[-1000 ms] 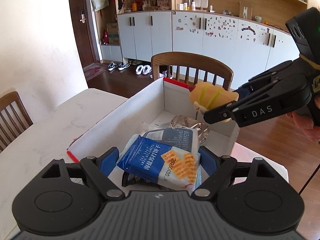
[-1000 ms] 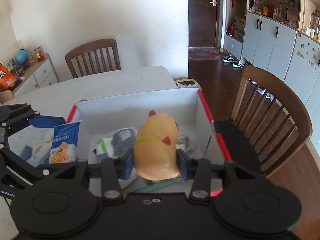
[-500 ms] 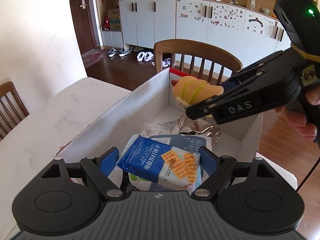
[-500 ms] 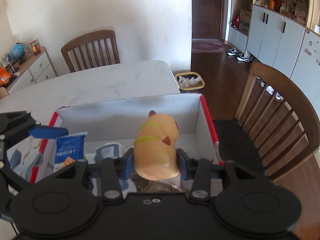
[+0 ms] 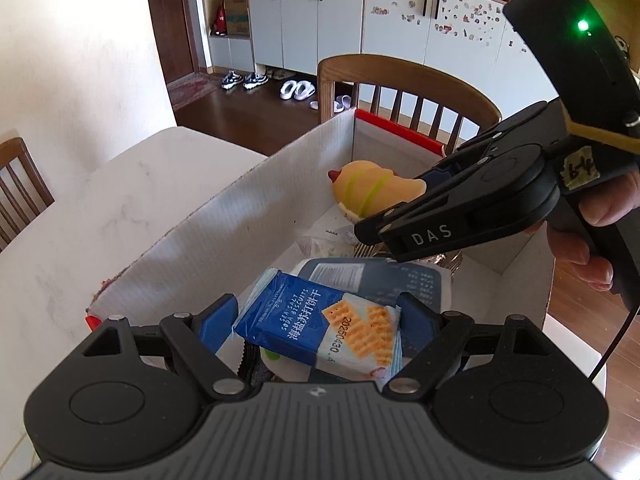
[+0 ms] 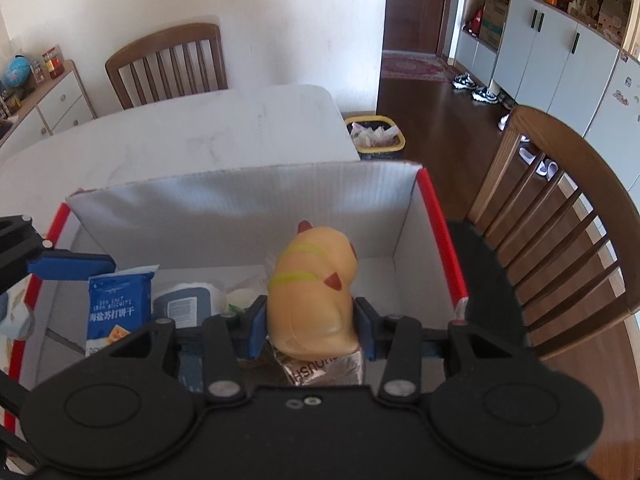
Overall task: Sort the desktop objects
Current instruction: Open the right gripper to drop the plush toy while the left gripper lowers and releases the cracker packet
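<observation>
Lowered into box (image 6: 248, 200): toy (image 6: 312, 284), biscuit packet (image 5: 320, 320).

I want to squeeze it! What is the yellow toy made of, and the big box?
The yellow toy looks like soft rubber or vinyl: smooth, rounded, faintly shiny, though softness cannot be seen. The box looks like white corrugated board, perhaps plastic: fine ribs run along its walls, and its edges are red.
</observation>
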Action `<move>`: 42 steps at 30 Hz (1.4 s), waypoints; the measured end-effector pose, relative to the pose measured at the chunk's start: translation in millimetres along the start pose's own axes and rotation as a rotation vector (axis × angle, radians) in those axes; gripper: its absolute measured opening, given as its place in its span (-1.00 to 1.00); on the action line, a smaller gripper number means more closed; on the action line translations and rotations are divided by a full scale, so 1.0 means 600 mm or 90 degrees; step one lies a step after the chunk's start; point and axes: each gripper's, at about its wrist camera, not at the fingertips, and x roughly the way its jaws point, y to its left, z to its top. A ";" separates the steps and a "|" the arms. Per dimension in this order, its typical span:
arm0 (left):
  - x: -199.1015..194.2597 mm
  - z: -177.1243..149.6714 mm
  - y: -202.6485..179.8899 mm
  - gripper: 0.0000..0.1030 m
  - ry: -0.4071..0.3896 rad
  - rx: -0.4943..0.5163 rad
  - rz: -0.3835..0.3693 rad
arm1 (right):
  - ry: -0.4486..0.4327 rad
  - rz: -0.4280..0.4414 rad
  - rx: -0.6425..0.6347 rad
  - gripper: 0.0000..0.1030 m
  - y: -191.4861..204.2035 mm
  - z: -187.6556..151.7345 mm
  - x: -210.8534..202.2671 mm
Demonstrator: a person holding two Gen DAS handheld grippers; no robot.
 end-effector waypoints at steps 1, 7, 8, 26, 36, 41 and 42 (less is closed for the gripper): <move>0.002 -0.001 0.000 0.67 0.003 0.001 -0.001 | 0.005 -0.001 0.002 -0.16 -0.002 -0.001 0.004; 0.015 -0.001 -0.005 0.67 0.023 0.009 -0.006 | 0.023 0.004 0.004 -0.15 -0.007 -0.012 0.017; 0.018 -0.002 -0.006 0.67 0.027 0.012 -0.008 | 0.025 0.005 0.005 -0.14 -0.007 -0.014 0.017; 0.035 -0.004 0.005 0.83 0.068 -0.019 -0.028 | -0.011 0.014 0.014 0.27 -0.018 -0.018 -0.011; 0.025 -0.009 0.004 0.88 0.069 -0.028 -0.023 | -0.030 0.029 0.025 0.27 -0.022 -0.016 -0.047; 0.008 -0.014 0.003 0.88 0.066 -0.034 -0.021 | -0.039 0.041 0.032 0.27 -0.024 -0.019 -0.070; 0.002 -0.015 0.003 0.88 0.062 -0.036 -0.023 | -0.042 0.044 0.034 0.27 -0.024 -0.022 -0.074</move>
